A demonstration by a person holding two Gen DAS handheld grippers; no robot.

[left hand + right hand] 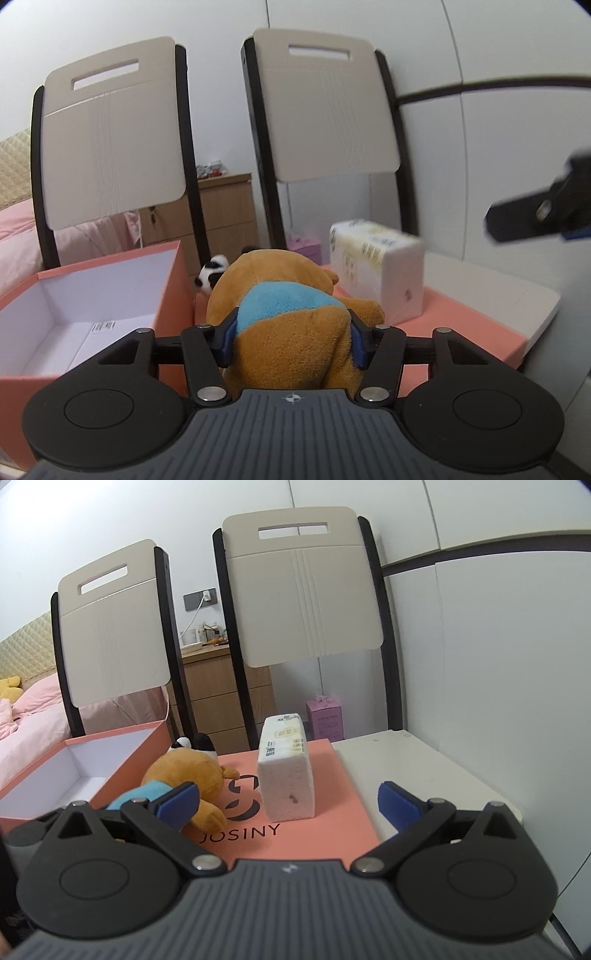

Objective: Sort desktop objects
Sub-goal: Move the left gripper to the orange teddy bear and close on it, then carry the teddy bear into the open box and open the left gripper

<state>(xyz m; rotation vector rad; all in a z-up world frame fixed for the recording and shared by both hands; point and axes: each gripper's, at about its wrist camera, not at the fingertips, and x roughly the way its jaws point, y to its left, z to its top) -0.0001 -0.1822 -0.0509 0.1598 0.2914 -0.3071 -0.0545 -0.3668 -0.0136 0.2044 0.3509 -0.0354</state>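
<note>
Your left claw (291,338) is pinching the brown plush bear (291,314) at its blue-shirted middle, both blue pads pressed into the fur. The bear lies on the pink box lid (295,834), just beside the open pink box (110,295) on its left. A small panda plush (212,271) sits behind the bear, near the box wall. Your right claw (288,805) is spread wide and holds nothing; the tissue pack (286,775) stands upright on the lid ahead of it. The step in hand seems to be the grasp of the bear. Next, I think, you must lift it above the box wall and carry it left, over the white inside.
</note>
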